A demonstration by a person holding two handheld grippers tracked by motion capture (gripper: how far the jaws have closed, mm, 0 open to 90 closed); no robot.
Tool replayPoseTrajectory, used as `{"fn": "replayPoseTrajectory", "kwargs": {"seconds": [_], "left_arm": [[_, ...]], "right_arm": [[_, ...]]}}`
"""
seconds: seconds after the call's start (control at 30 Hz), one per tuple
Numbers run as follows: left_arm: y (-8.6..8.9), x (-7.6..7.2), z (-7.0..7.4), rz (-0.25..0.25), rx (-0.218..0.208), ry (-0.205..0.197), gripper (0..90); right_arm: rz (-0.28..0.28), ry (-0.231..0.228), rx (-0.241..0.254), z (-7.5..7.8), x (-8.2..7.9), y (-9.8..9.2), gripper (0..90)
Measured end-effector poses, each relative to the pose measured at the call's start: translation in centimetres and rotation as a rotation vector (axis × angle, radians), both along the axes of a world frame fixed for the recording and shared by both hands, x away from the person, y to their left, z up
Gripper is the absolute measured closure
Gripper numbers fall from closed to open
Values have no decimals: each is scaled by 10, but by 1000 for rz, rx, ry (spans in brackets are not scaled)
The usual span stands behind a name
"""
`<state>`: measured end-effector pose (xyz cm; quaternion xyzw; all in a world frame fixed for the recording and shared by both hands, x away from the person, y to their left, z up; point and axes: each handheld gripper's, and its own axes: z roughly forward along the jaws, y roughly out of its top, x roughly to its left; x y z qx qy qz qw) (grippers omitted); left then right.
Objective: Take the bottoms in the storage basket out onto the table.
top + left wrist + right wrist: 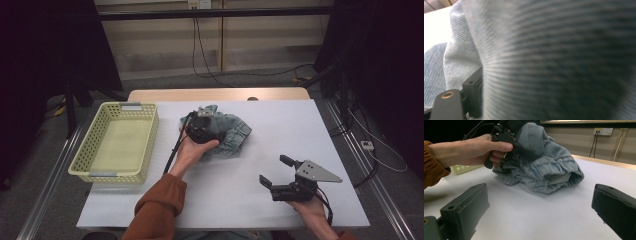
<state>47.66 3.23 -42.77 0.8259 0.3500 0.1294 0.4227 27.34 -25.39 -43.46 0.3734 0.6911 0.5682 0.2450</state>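
Jeans (pixel 227 134) lie crumpled in a heap near the middle of the white tabletop (pixel 280 150), slightly toward the far edge, with a cuffed leg opening facing my right gripper's camera. I see my left gripper (pixel 202 125) pushed into the near-left side of the heap, held by the left hand (pixel 192 150) with an orange sleeve (pixel 155 205) behind it. From the left gripper view, blurred denim lies right against the lens and one black jaw shows at the lower left with cloth just beside it; the second jaw is hidden by the cloth. I cannot tell from the pictures whether the pads press on the denim, so I record that gripper's state as undetermined. My right gripper (pixel 272 172) sits low over the near-right part of the tabletop, well apart from the jeans, held by the right hand (pixel 312 210). Its jaws stand wide apart with nothing between them, and bare tabletop shows in the gap. A pale yellow basket (pixel 85 160) stands at the left of the tabletop, apart from the jeans; I see nothing inside it.
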Motion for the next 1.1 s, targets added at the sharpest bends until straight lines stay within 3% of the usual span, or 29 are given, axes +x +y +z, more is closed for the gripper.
{"fn": "replayPoseTrajectory", "kwargs": {"seconds": [0.27, 0.5, 0.67, 0.83, 1.1], "left_arm": [[3, -5, 10, -11, -4, -36, 108], [7, -9, 22, 1, -44, -83, 85], [12, -13, 28, 8, -64, -90, 56], [19, -21, 36, 6, -89, -139, 55], [26, -30, 49, -10, -95, -165, 55]], "right_arm": [[1, 2, 1, 0, 0, 0, 6], [0, 1, 0, 0, 0, 0, 6], [1, -3, -4, 1, 1, 1, 6], [0, -5, -10, 1, 1, 2, 6], [-5, 2, -7, 1, 2, 3, 6]]}}
